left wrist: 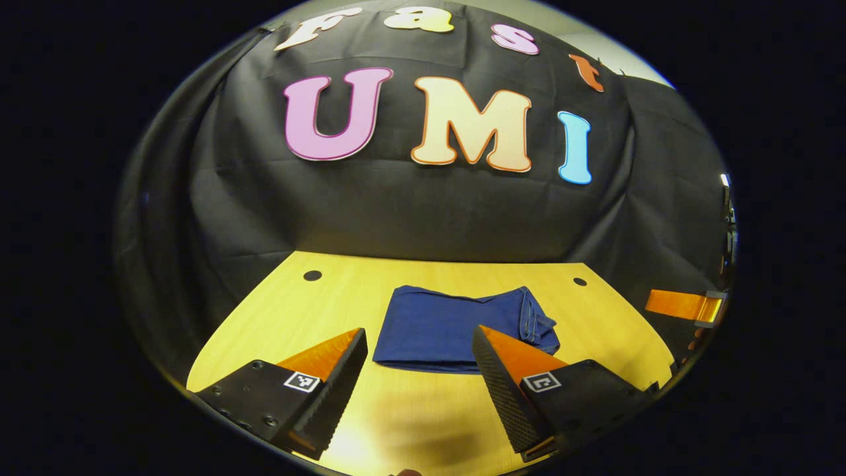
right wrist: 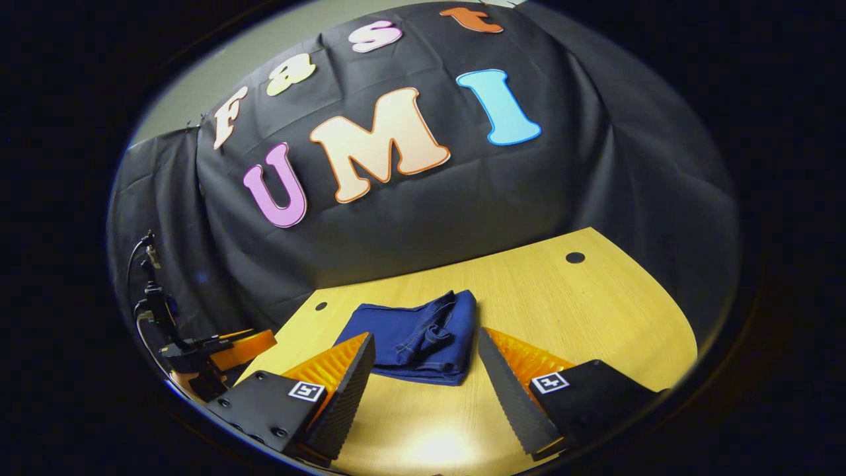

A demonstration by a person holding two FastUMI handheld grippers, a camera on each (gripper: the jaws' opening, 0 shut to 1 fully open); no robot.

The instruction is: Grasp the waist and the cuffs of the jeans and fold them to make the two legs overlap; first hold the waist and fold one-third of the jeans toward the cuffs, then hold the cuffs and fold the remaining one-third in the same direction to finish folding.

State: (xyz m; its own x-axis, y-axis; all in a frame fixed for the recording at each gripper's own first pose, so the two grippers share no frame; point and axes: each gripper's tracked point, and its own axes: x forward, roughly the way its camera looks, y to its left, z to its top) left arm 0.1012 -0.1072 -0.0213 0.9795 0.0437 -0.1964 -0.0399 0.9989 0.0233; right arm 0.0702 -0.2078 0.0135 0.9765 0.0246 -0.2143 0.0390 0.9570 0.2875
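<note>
On the pale wooden table (left wrist: 277, 324), mid-surface betw. its two dark round holes, the dark blue denim jeans (left wrist: 456, 327) lie as a compact folded bundle w/ stitched edges stacked at one end, so I judge the folding is about finished. I've got both tools held short of the bundle, nothing touching it: left gripper (left wrist: 420, 370) w/ fingers apart and empty, right gripper (right wrist: 426, 377) likewise spread and empty, prob. backed off so the layers stay put. Off the table's edge, an orange-and-black stand (right wrist: 218, 354) sits clear.
</note>
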